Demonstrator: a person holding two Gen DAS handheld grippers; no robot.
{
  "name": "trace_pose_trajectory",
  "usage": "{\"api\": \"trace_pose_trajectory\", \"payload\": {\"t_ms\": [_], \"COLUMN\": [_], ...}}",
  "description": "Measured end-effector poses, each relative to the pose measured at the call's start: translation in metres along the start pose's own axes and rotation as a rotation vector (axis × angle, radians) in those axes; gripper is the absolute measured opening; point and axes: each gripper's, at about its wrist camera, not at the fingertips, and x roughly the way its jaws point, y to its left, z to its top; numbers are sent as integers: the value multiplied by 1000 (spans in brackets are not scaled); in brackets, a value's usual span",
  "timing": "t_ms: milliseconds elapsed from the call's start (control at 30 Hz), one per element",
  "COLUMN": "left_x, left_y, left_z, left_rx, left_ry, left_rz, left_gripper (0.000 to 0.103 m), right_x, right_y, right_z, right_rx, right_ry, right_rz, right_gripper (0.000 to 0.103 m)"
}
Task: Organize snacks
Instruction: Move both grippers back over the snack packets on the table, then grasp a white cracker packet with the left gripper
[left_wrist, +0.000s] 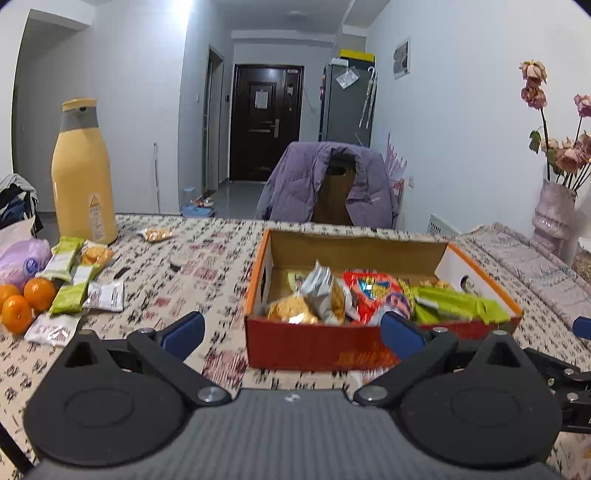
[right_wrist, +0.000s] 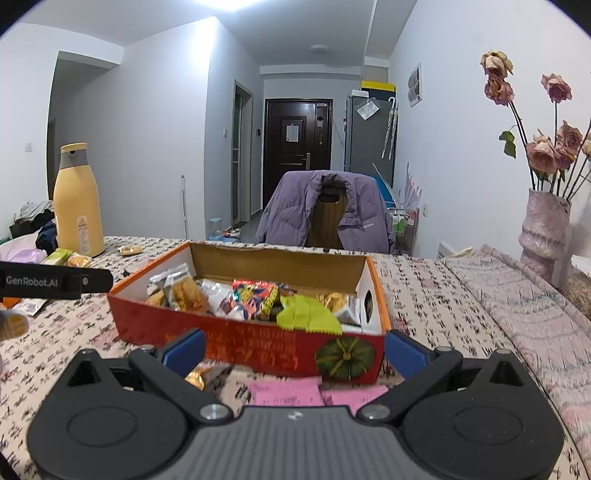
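Note:
A red-and-orange cardboard box (left_wrist: 332, 350) (right_wrist: 240, 339) sits open on the patterned table, filled with several snack packets (left_wrist: 332, 295) (right_wrist: 251, 299). My left gripper (left_wrist: 293, 332) is open and empty, just in front of the box's near wall. Loose snacks lie to its left: green bars (left_wrist: 70, 291), white packets (left_wrist: 105, 295) and a cracker pack (left_wrist: 96, 254). My right gripper (right_wrist: 294, 352) is open and empty too, level with the box's front. Pink packets (right_wrist: 284, 393) and a gold-wrapped piece (right_wrist: 195, 376) lie on the table between its fingers.
A tall yellow bottle (left_wrist: 83, 173) (right_wrist: 77, 206) stands at the far left, with oranges (left_wrist: 26, 299) near the left edge. A vase of dried roses (right_wrist: 543, 236) stands at the far right. A chair with a purple jacket (left_wrist: 325, 184) is behind the table.

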Motion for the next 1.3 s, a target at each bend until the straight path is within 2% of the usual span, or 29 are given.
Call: {"api": "trace_pose_trajectory", "payload": {"t_ms": [300,533,800,933,1000,1167,1233,1300], "left_x": [-1,0,9,13,13,11,10,8], "left_y": [3,-14,-32,-32,-31,-26,-25,-23], "left_z": [-34,-59,-74,-76,-76,-78,-79,-80], "left_rx": [11,48,59,33,21,-22,-22,-25], "left_ry": [121,229,290,302,301,305,300,291], "left_rz": [-29,-73,-77,-79,-84,-113,-100,-99], "left_gripper": [103,103,103,102,99,80,80,74], "right_x": [-15,-21,-22,-19,-17,-13,-12,-12], "right_y": [1,-4,-10,-11,-12,-12,-12,-13], "right_z": [-31,-52,-66,-70,-72,-76,-77,-77], "right_rx": [-3,20,51,69,72,84,86,89], "right_ry": [57,105,141,149,155,170,175,174], "right_rz": [-4,-11,-12,-7,-9,-7,-5,-3], "right_gripper": [103,103,103,103,103,103,103,103]}}
